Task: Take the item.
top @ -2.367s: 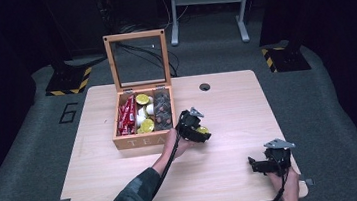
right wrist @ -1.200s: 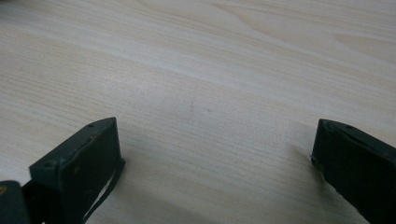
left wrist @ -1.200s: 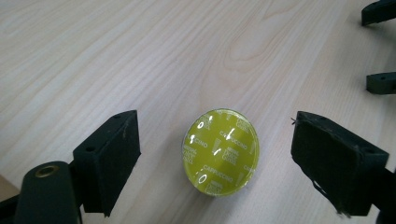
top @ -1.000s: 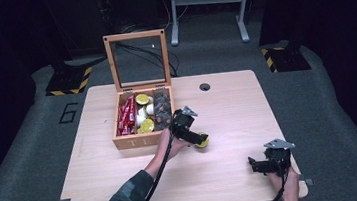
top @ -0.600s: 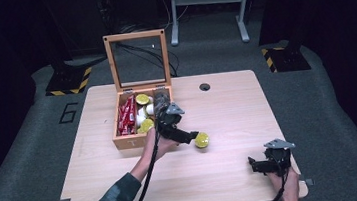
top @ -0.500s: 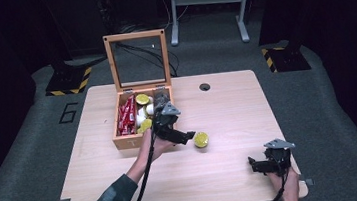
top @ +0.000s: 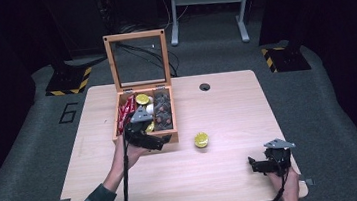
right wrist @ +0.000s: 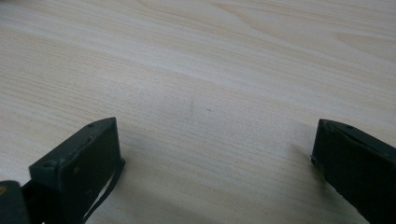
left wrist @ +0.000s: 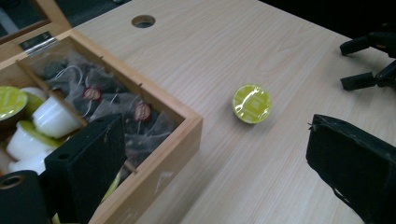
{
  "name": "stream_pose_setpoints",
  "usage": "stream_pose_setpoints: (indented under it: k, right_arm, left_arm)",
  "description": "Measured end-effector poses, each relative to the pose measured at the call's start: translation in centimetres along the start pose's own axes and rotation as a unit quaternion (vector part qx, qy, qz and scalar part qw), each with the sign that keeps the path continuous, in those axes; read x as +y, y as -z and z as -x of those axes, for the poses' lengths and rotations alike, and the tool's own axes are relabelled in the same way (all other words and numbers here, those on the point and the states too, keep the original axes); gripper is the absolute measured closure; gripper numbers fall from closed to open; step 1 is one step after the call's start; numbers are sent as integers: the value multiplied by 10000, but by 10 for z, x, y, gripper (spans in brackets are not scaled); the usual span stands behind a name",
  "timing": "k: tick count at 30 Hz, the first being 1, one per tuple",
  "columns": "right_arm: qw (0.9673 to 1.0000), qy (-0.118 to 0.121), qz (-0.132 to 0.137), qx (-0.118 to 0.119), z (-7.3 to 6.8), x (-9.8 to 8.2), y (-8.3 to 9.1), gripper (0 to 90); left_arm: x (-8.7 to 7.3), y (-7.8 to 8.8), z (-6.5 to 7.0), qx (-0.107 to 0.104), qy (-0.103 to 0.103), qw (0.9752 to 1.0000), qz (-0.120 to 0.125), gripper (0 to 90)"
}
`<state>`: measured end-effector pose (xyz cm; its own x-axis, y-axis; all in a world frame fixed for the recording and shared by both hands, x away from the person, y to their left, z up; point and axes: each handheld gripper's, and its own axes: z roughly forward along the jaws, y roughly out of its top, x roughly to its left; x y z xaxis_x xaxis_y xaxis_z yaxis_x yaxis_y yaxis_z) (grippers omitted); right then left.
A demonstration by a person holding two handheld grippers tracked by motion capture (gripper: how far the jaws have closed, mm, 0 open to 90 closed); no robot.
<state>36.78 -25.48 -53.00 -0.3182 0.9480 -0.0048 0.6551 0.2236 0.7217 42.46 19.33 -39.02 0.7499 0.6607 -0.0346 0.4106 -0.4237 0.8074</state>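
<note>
- The wooden box (top: 143, 115) sits left of centre in the high view, its glass-paned lid (top: 137, 59) standing upright behind it; it holds red sachets (top: 127, 107) in its left-hand compartment, pods with yellow-green lids (left wrist: 10, 101) and white cups in the middle, dark tea bags (left wrist: 112, 112) on the right.
- The left gripper (top: 146, 134) hovers over the box's front edge; its jaws have just been opening and now stand wide, with nothing between them — in the left gripper view one jaw overlaps the box's front corner, the other stands lower right over bare table.
- The step in hand looks like going back into the box for another pod; best to come down straight over one pod, jaws either side of its rim, clear of the thin dividers and the tea-bag strings; close only once both pads are level with the cup wall.
- The yellow-lidded pod (top: 201, 140) lies lid-up on the bare table (top: 227, 100), just right of the box's front corner and apart from it; keep the cable and forearm from sweeping it on the way.
- The right gripper (top: 265, 165) rests low right in the high view — jaws wide over bare wood, holding nothing.
</note>
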Motion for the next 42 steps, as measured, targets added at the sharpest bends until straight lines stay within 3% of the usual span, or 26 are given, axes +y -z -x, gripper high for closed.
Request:
stream_pose_setpoints:
  k: [12, 21, 29, 33, 37, 42]
  right_arm:
    - [10000, -23, -3, 7, 0, 0, 0, 5]
    - [10000, -26, -5, 5, 0, 0, 0, 5]
    - [10000, -13, -12, 10, 0, 0, 0, 5]
    - [10000, -14, -13, 12, 0, 0, 0, 5]
    - [10000, -16, -13, 10, 0, 0, 0, 5]
    - [10000, -22, -13, 4, 0, 0, 0, 5]
  left_arm:
    - [-42, 37, -21, 353, 218, 9991, 0, 0]
    - [-84, 62, -37, 726, 520, 9960, 87, 0]
    - [-135, 70, -53, 982, 975, 9903, -130, 0]
    - [-160, 70, -62, 1100, 1278, 9853, -275, 0]
    - [-181, 66, -69, 1271, 1411, 9808, -450, 0]
    - [-194, 63, -73, 1346, 1486, 9778, -614, 0]
